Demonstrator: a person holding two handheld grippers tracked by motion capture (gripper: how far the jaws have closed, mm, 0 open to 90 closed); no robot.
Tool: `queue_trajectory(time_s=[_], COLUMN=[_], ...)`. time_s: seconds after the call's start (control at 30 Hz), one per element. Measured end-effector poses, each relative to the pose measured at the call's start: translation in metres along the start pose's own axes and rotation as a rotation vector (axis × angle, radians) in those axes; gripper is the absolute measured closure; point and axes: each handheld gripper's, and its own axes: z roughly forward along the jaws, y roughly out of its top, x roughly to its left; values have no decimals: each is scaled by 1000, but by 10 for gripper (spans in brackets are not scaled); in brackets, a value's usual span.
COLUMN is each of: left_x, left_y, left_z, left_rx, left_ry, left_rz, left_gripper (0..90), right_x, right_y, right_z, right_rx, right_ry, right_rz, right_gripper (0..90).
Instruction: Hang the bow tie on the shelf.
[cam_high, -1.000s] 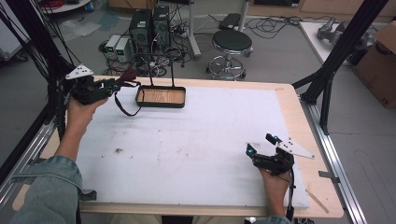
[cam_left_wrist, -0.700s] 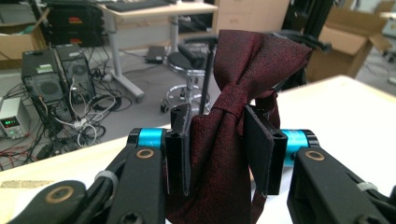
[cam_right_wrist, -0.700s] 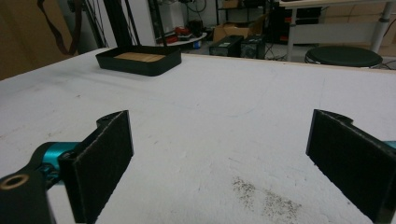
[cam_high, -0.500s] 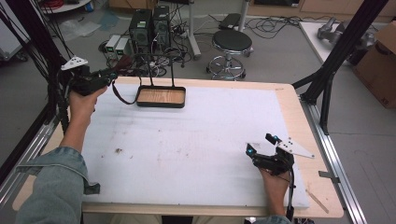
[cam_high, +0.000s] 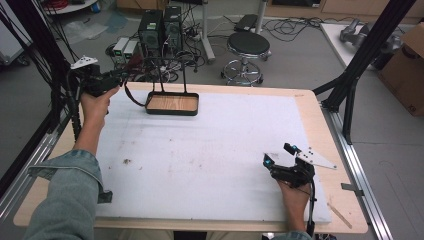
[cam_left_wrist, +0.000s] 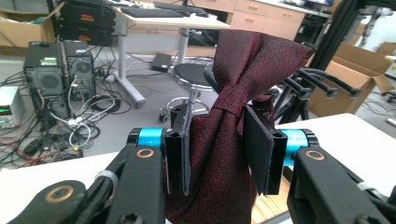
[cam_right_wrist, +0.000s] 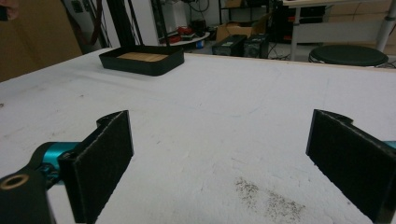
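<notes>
Now | left tongs clamp one bow tie (dark red) | right tongs wide | one tray

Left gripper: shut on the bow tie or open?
Shut. In the left gripper view the left gripper has both pads pressed against the dark red bow tie, pinching its fabric.

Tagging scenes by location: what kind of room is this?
Most likely a robotics or engineering lab, not a home. Black desktop computer towers sit amid tangled cables on the floor, a black aluminium frame post rises beside the white foam-topped table, and a round black stool stands behind.
</notes>
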Motion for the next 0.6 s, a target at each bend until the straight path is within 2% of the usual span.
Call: queue_trajectory(time_s=[0.33, 0.6], left_x=[6, 8], left_y=[-1, -2], left_z=[6, 13], left_rx=[-13, 8], left_ry=[21, 37], left_rz=[-43, -36], left_gripper=[630, 629], right_x=[0, 0], right_y=[0, 0], right_z=[0, 1], right_rx=[-1, 1], right_ry=[4, 7], right_rz=[-4, -3], right_gripper=[64, 64])
